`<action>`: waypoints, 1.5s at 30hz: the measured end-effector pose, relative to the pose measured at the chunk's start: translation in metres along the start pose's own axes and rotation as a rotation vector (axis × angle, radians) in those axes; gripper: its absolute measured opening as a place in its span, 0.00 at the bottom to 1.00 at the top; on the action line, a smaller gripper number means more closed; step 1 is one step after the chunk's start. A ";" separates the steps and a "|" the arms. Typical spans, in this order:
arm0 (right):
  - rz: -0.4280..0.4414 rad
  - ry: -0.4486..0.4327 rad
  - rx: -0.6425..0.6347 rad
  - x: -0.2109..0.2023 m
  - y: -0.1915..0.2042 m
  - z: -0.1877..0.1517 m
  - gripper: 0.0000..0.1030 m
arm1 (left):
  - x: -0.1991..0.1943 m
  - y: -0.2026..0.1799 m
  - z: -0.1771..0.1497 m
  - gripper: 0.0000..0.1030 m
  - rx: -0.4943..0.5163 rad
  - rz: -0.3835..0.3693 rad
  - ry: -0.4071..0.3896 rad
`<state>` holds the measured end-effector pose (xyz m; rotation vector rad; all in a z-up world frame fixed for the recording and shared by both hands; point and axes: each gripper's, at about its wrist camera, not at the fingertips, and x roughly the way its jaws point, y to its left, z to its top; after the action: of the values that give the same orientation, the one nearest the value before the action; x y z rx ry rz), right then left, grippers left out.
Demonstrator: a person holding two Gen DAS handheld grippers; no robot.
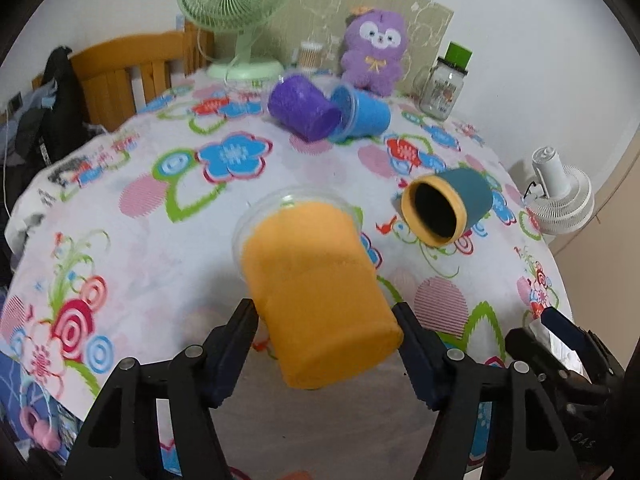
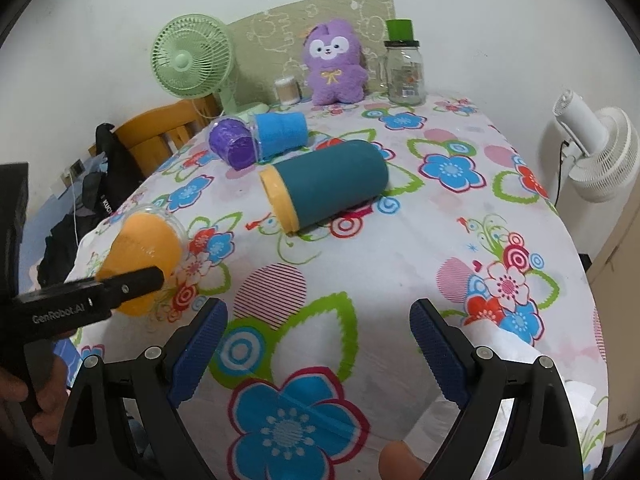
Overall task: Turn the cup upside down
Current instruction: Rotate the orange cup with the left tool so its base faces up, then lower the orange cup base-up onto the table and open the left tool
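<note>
Left gripper: your fingers clamp the orange cup by its sides near the closed base; it is lifted off the floral cloth, tilted, clear rim pointing away from you
Right gripper: your jaws stand wide apart, nothing between them, low over the cloth's near part
Teal cup: lying on its side mid-table, yellow rim toward your left
Purple cup; blue cup: both tipped over, touching, near the green fan
Back edge: purple plush; glass jar
</note>
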<state>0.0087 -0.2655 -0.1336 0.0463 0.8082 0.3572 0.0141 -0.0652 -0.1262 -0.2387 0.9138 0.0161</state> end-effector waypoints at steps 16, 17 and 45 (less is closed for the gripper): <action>0.006 -0.034 -0.087 -0.009 0.026 0.008 0.91 | -0.042 0.015 0.027 0.55 0.001 0.005 -0.128; 0.006 -0.037 -0.090 -0.009 0.027 0.009 0.91 | -0.045 0.016 0.029 0.55 0.002 0.007 -0.136; -0.011 -0.017 -0.104 0.000 0.030 0.011 0.91 | -0.022 0.009 0.031 0.85 0.057 0.028 0.001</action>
<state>0.0074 -0.2362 -0.1211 -0.0518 0.7720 0.3878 0.0240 -0.0478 -0.0926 -0.1728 0.9173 0.0156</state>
